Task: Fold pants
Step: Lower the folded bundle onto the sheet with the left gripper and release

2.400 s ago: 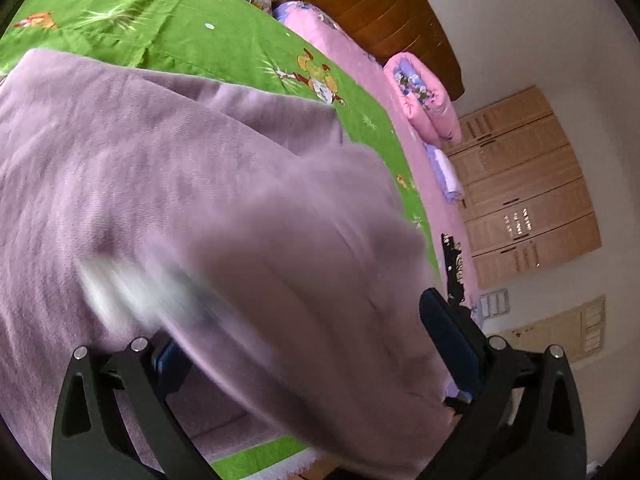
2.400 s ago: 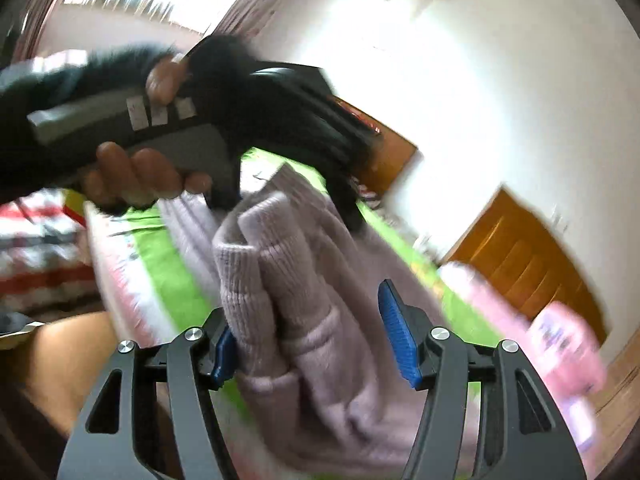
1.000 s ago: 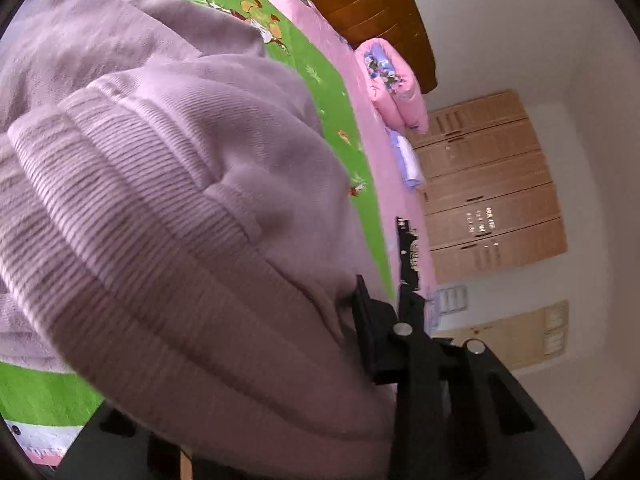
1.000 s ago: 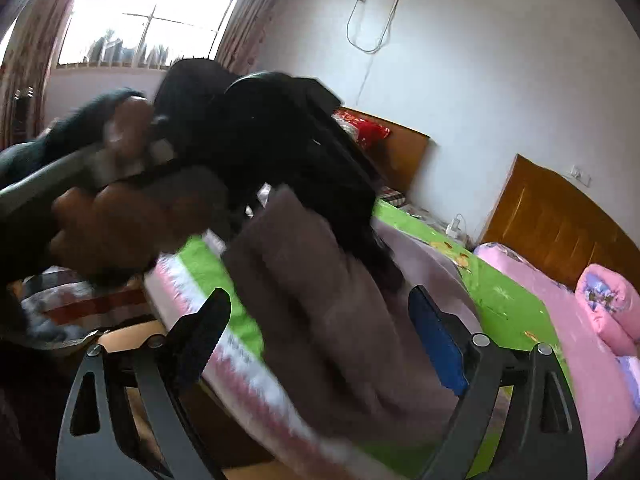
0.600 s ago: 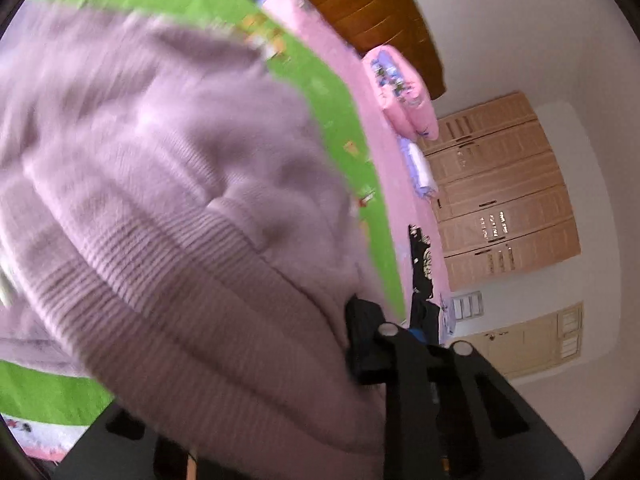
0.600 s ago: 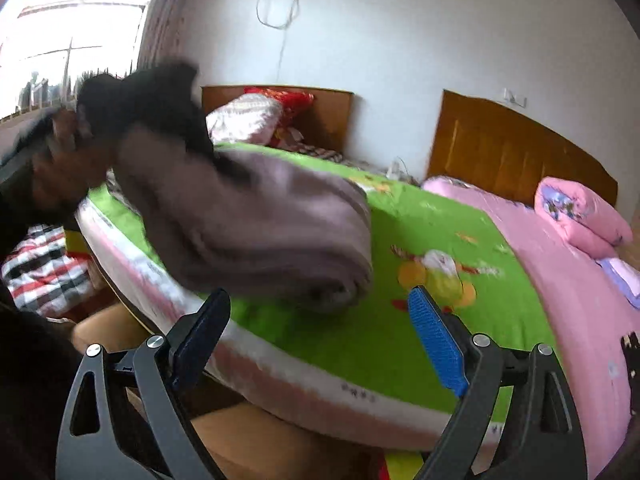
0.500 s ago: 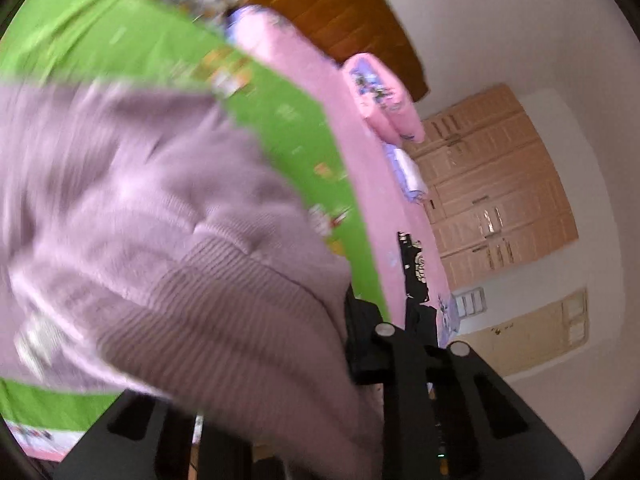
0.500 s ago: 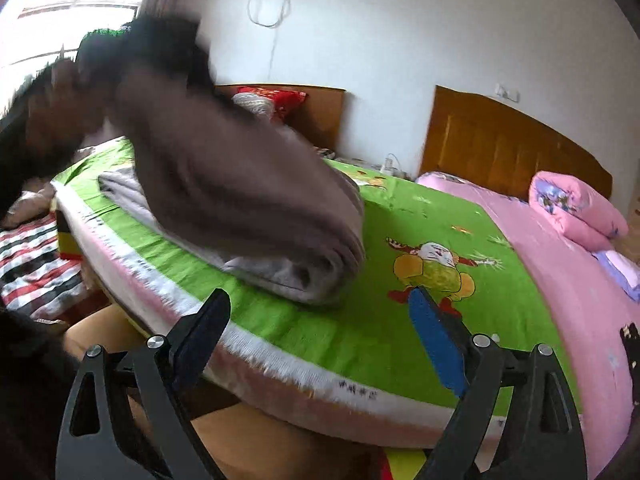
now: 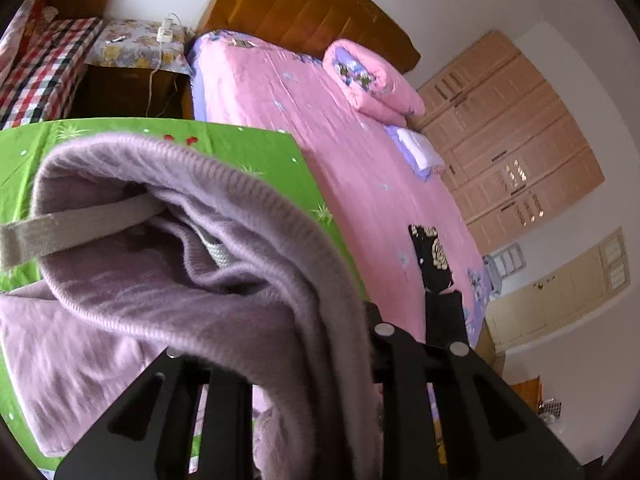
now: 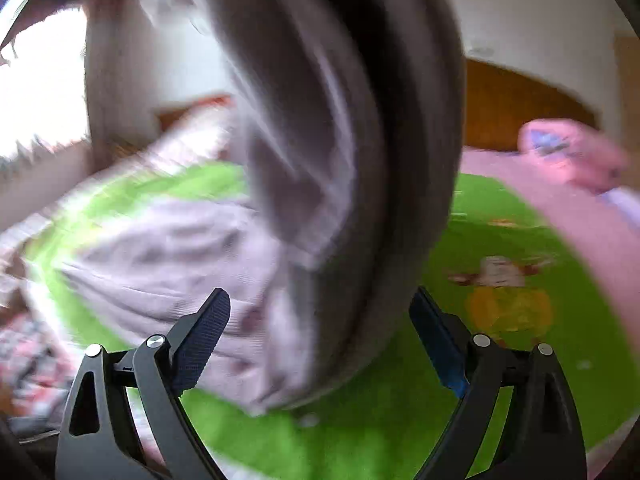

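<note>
The pants (image 9: 224, 280), of lilac knit, are held bunched in the left gripper (image 9: 304, 364), whose jaws are closed on a thick fold of the cloth near the ribbed edge. From that grip the fabric is draped forward and toward nine o'clock in the left wrist view, with the lower part lying on the green sheet (image 9: 256, 148) of the nearer bed. A pale drawstring band (image 9: 80, 224) is seen running out of the waist opening toward nine o'clock. The cloth appears to be lifted this way so that one half can be carried over the other; this is a judgement, since the fold line itself is not shown.

The right gripper (image 10: 320, 344) is held with its jaws spread wide and nothing pinched. In its blurred view the hanging cloth is seen ahead at twelve o'clock, over the gap between the blue pads (image 10: 200, 336), but no contact can be made out. It is probably kept free to catch a loose edge.

No container is seen. A pink bed (image 9: 340, 140) with a rolled quilt (image 9: 372, 80) lies at one o'clock, well apart from the pants.
</note>
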Motion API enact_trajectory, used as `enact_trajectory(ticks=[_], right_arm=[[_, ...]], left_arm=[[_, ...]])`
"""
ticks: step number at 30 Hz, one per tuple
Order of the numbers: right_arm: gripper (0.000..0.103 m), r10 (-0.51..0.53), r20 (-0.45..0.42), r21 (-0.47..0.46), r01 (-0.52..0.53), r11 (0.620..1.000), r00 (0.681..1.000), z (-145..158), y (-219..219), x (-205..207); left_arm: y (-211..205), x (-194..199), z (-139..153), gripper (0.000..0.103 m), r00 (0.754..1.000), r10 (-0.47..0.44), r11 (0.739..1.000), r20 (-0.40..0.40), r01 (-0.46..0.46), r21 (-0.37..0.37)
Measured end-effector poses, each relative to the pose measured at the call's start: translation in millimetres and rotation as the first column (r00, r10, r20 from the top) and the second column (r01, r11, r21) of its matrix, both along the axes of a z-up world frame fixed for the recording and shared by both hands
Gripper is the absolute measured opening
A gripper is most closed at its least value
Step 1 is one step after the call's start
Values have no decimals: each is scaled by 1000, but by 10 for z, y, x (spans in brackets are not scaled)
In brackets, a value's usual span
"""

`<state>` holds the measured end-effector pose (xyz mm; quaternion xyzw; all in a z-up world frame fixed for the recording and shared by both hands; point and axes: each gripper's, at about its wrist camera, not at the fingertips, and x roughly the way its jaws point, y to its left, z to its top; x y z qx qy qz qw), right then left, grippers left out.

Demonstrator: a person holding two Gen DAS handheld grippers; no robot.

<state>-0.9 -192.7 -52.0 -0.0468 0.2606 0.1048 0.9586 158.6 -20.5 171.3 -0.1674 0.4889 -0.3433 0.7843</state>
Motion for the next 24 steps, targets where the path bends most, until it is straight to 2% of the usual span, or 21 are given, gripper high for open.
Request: enact_trajectory(ticks=[1, 2, 6, 8, 12, 15, 17, 20, 21, 22, 23, 24], right_arm=[[86, -37, -47, -97, 32, 995, 998, -90, 61, 78], [86, -45, -63, -118, 38, 992, 997, -135, 64, 70], [86, -51, -34, -125, 47, 991, 998, -148, 3, -43], [86, -55, 28, -144, 59, 988, 998, -52, 67, -125], [86, -40, 47, -177, 48, 983, 998, -17, 165, -109], [86, -41, 22, -192, 45, 980, 999, -62, 160, -71], [86, -40, 15, -209, 42, 977, 999, -98, 194, -59], [86, -38, 0, -210, 38, 977, 999, -185, 202, -49], [86, -36, 0, -217, 35, 976, 999, -180, 207, -44], [86, -33, 1, -223, 32, 974, 999, -191, 205, -46], [86, -28, -3, -229, 26, 973, 1000, -181, 207, -35], [86, -27, -5, -230, 25, 973, 1000, -187, 206, -31]], left_arm=[[159, -12, 37, 20, 1000, 18, 1000, 9, -18, -15], [310, -40, 64, 20, 999, 30, 999, 15, -30, -22], [947, -31, -13, 20, 994, 108, 994, 4, -108, -17], [1336, 26, -154, 20, 988, 150, 988, -20, -151, -37], [1886, 99, -397, 20, 986, 154, 986, -63, -157, -58], [2220, 65, -790, 20, 983, 155, 985, -101, -162, -63], [2499, 37, -1251, 21, 978, 152, 978, -146, -170, -123], [2739, 50, -1923, 21, 958, 148, 976, -247, -182, -123], [2827, 33, -2143, 21, 950, 138, 969, -279, -188, -163], [2910, -2, -2237, 21, 951, 126, 952, -281, -196, -234], [2945, -31, -2244, 21, 954, 126, 946, -273, -199, -257], [2952, -59, -2209, 21, 957, 135, 947, -257, -201, -249]])
